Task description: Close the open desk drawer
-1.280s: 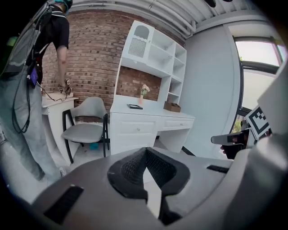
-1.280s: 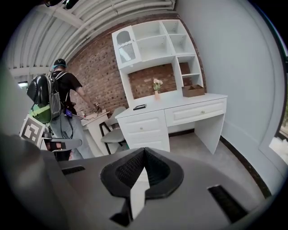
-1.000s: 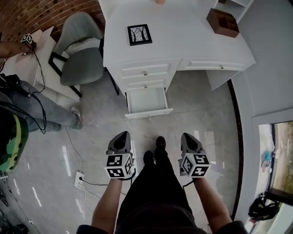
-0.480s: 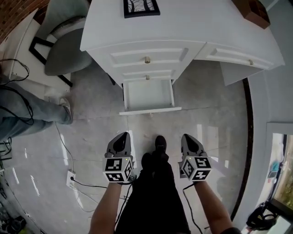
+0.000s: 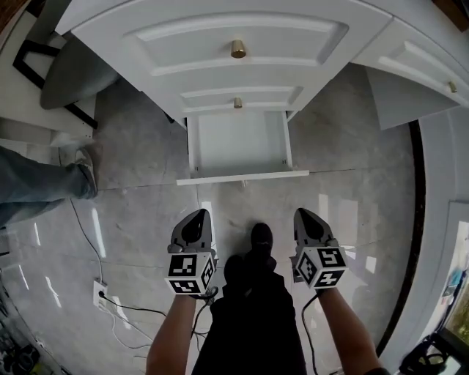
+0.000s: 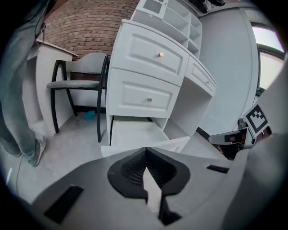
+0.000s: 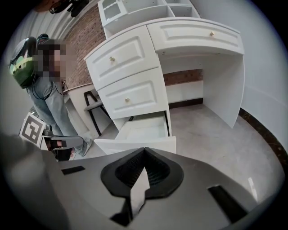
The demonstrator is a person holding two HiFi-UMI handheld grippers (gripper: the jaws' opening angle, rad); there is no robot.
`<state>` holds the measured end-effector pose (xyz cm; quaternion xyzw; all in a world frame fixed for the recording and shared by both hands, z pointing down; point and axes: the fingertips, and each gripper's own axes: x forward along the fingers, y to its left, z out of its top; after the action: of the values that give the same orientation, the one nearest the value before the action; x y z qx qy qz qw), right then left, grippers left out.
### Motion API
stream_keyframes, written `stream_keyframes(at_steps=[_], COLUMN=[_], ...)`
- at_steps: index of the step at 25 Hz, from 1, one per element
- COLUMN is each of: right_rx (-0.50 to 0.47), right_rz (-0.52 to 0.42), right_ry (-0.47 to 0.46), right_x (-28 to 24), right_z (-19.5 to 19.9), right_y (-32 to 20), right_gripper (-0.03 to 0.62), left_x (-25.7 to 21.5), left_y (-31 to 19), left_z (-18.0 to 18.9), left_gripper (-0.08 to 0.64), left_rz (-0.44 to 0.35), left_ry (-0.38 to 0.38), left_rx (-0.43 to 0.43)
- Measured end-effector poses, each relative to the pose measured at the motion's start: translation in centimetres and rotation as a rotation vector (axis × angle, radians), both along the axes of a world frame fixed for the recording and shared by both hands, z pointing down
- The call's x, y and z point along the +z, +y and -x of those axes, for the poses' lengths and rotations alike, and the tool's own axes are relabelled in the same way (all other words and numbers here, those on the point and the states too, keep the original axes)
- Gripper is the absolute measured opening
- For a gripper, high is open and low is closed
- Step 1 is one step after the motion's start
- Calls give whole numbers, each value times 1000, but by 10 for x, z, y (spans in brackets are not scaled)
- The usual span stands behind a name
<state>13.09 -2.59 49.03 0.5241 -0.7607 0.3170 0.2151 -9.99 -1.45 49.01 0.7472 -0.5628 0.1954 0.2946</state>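
The white desk (image 5: 242,22) fills the top of the head view. Its bottom drawer (image 5: 238,143) stands pulled out and empty, with its front panel (image 5: 242,177) toward me. The two drawers above it are shut, each with a brass knob (image 5: 238,49). My left gripper (image 5: 196,218) and right gripper (image 5: 306,217) hang side by side over the floor, short of the panel and apart from it. Both are shut with nothing held. The open drawer (image 6: 137,134) lies beyond the left gripper (image 6: 146,152), and the same drawer (image 7: 146,128) beyond the right gripper (image 7: 144,150).
A grey chair (image 5: 69,77) with black legs stands left of the desk. A person's jeans leg and shoe (image 5: 44,187) are at the left edge. A floor socket with cables (image 5: 99,293) lies at lower left. My own feet (image 5: 261,238) are between the grippers.
The desk and open drawer have come much closer and larger in the head view. Both grippers keep the same shut pose side by side.
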Motion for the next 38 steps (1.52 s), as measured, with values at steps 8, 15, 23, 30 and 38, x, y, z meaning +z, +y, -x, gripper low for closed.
stream_keyframes(at_steps=[8, 15, 23, 30, 38], right_rx=[-3, -16, 2, 7, 5], right_rz=[-19, -43, -62, -89, -132], right_ry=[-3, 3, 15, 0, 14], right_x=[73, 112, 132, 133, 134], right_z=[10, 21, 20, 22, 25], right_y=[-24, -50, -71, -80, -113], right_gripper=[5, 5, 5, 5, 5], left_x=[74, 110, 130, 129, 130], left_y=[-12, -36, -55, -64, -97], left_z=[6, 9, 3, 3, 7], left_gripper=[9, 9, 9, 9, 9], left_rz=[3, -13, -39, -57, -73], left_ry=[0, 5, 24, 33, 40], left_rx=[-17, -44, -60, -67, -97])
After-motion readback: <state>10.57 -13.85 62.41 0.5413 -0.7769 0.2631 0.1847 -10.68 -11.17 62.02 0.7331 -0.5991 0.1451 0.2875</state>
